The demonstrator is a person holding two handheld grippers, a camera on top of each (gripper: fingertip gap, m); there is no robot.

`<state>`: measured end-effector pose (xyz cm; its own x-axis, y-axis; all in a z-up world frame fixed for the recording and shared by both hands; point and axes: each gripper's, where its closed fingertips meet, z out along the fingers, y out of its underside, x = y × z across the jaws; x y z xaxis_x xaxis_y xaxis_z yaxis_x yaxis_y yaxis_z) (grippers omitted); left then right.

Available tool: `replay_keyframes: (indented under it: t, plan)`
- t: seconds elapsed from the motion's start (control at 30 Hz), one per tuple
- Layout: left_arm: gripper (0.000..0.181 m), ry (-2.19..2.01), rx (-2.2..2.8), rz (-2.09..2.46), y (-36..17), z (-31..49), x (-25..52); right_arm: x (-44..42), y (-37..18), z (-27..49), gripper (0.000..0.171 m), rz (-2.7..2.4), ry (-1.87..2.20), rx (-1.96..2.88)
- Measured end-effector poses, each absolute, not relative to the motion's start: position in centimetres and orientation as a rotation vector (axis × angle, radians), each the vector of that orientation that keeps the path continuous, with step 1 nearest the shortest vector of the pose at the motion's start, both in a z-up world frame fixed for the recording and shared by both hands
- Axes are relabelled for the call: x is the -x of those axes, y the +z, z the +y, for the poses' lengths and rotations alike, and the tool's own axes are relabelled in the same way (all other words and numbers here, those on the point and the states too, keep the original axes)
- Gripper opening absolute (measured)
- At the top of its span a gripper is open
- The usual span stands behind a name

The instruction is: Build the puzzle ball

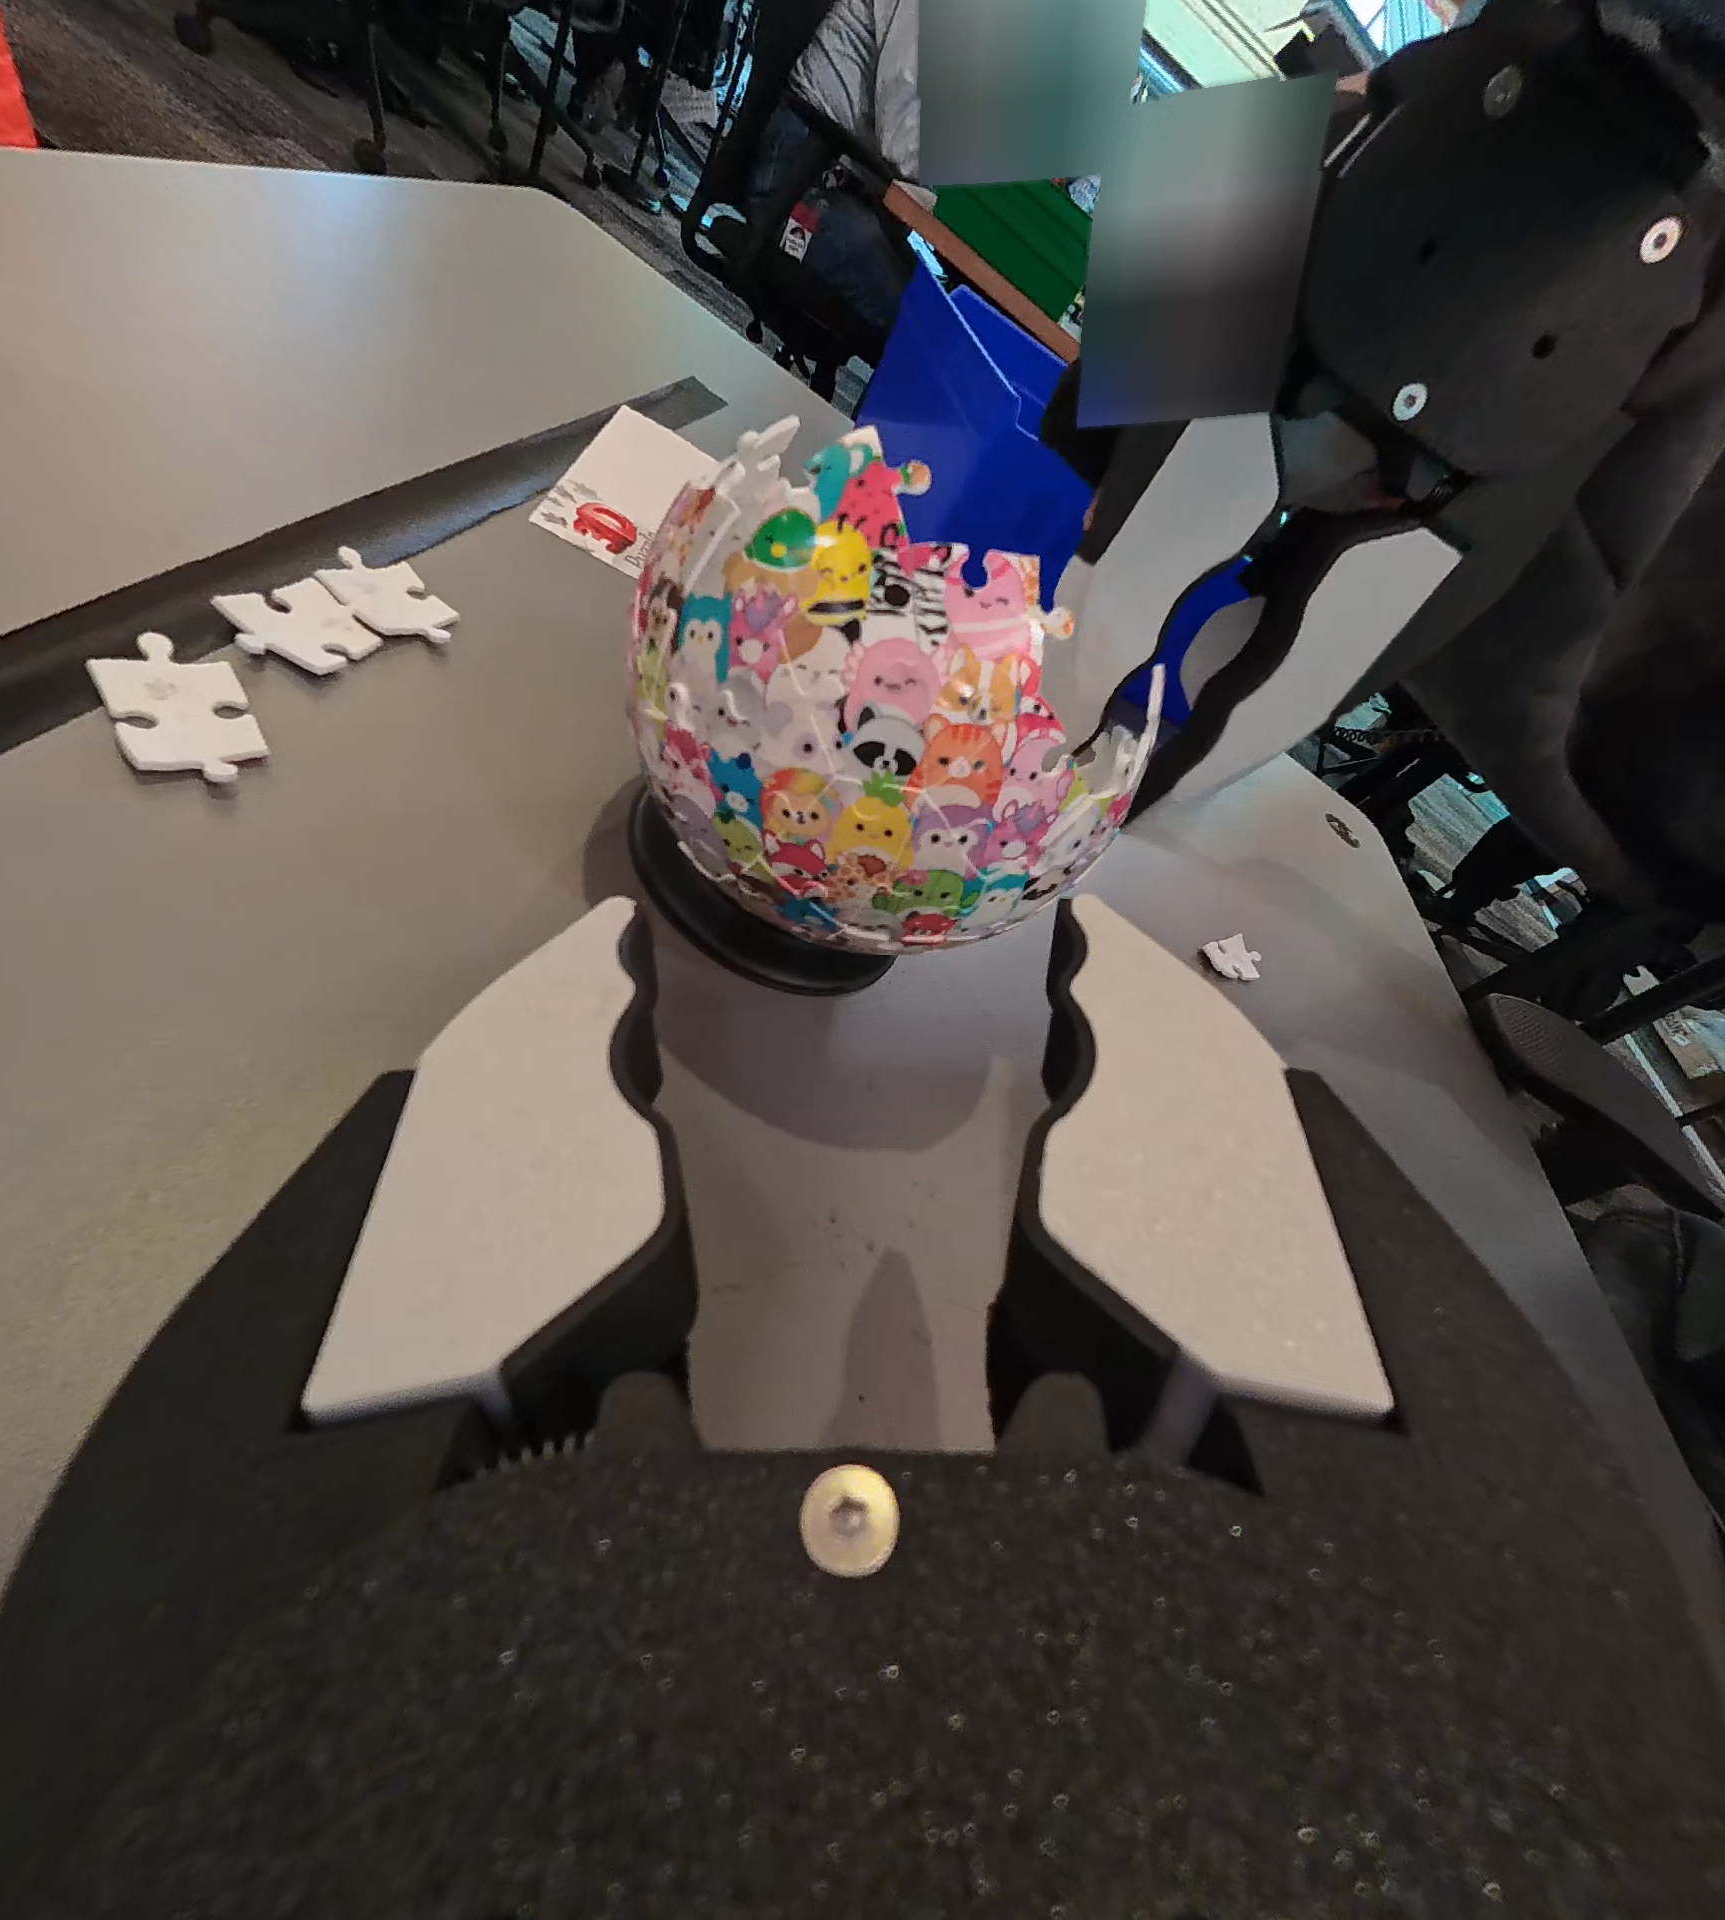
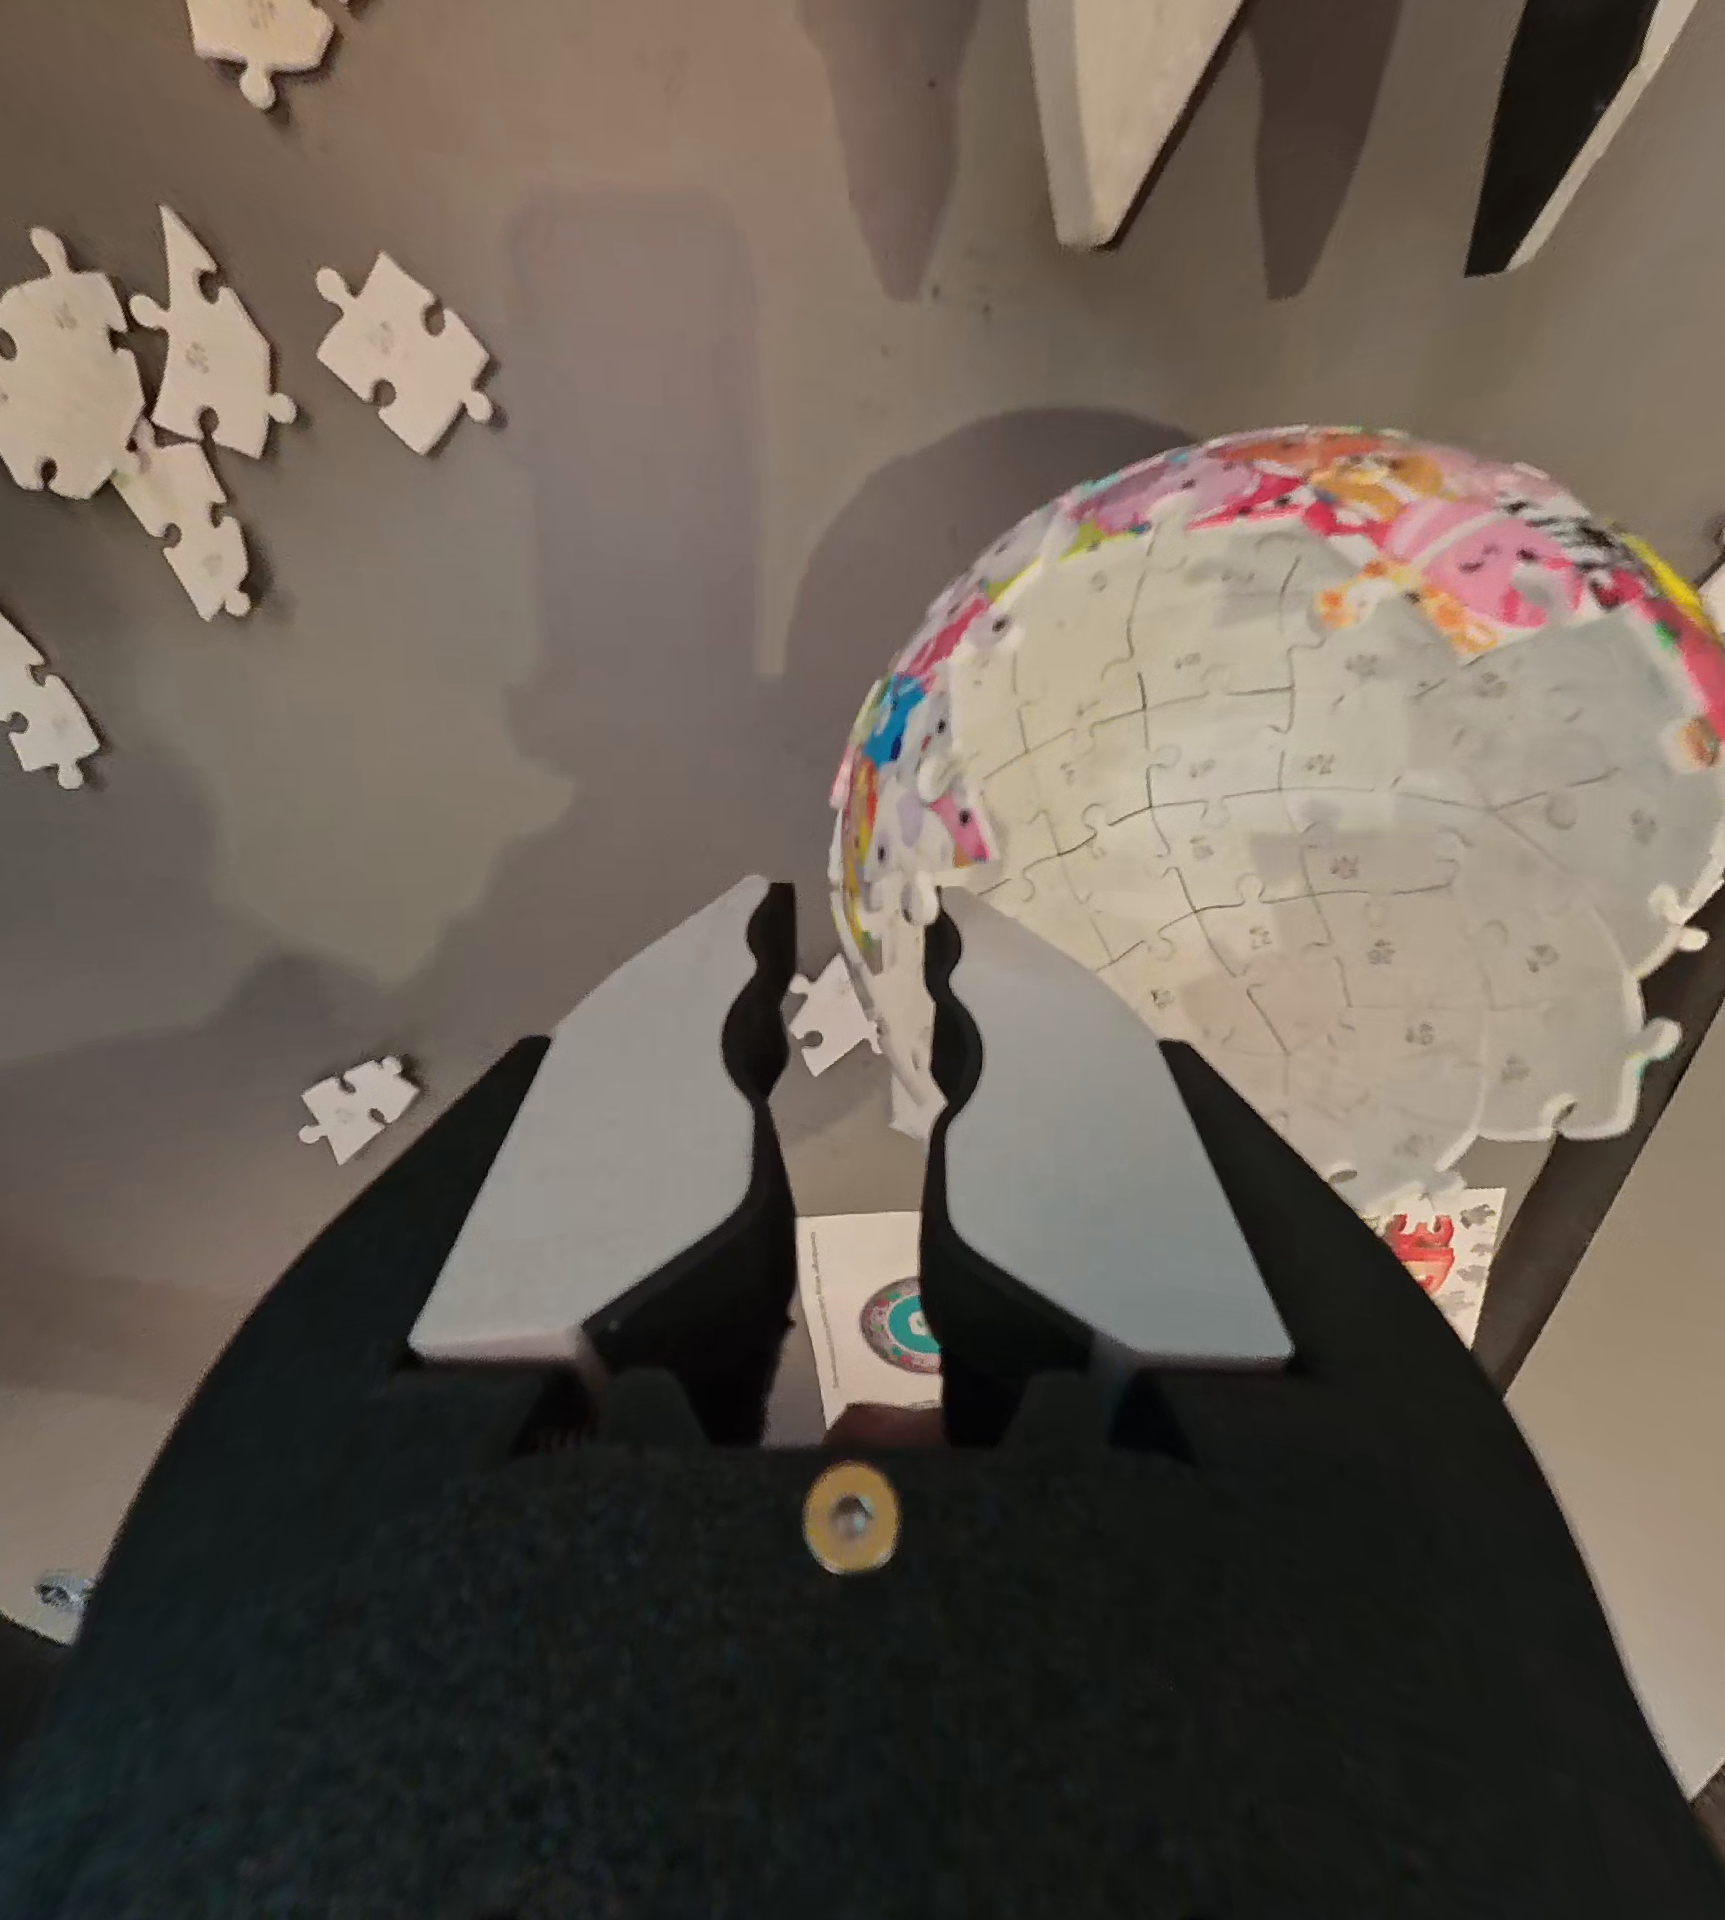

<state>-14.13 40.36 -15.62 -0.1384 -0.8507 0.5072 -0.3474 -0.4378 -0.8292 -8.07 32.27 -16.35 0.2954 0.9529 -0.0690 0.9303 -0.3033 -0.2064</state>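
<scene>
My left tongs [image 1: 842,940] hang spread wide before the half-built puzzle ball [image 1: 868,717] (on its black stand [image 1: 733,925], mid-table); my right tongs [image 2: 858,914] gape narrowly, straddling its rim near the table's [image 1: 214,935] edge.

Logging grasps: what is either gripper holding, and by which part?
Left gripper: nothing. Right gripper: tips sit at the jagged rim of the puzzle ball; an actual pinch cannot be told.
</scene>
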Motion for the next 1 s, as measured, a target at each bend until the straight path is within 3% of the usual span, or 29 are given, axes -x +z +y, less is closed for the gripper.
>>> replay_keyframes:
  t: [0.17,0.6,0.73,0.83,1.0]
  plan:
    - [0.072,-1.605,1.721,1.338,-15.7,40.4,14.1,8.2,-16.2,32.4,0.008,-1.767,0.311,2.421]
    - [0.072,-1.608,1.726,1.334,-15.7,40.4,14.1,8.3,-16.2,32.0,0.005,-1.742,0.381,2.465]
    - [0.072,-1.609,1.728,1.334,-15.7,40.4,14.1,8.4,-16.1,32.0,0.014,-1.760,0.376,2.451]
    - [0.072,-1.610,1.729,1.334,-15.7,40.4,14.1,8.5,-16.3,32.2,0.031,-1.782,0.317,2.443]
    - [0.072,-1.605,1.731,1.341,-15.8,40.3,14.0,9.1,-16.5,32.3,0.033,-1.834,0.260,2.426]
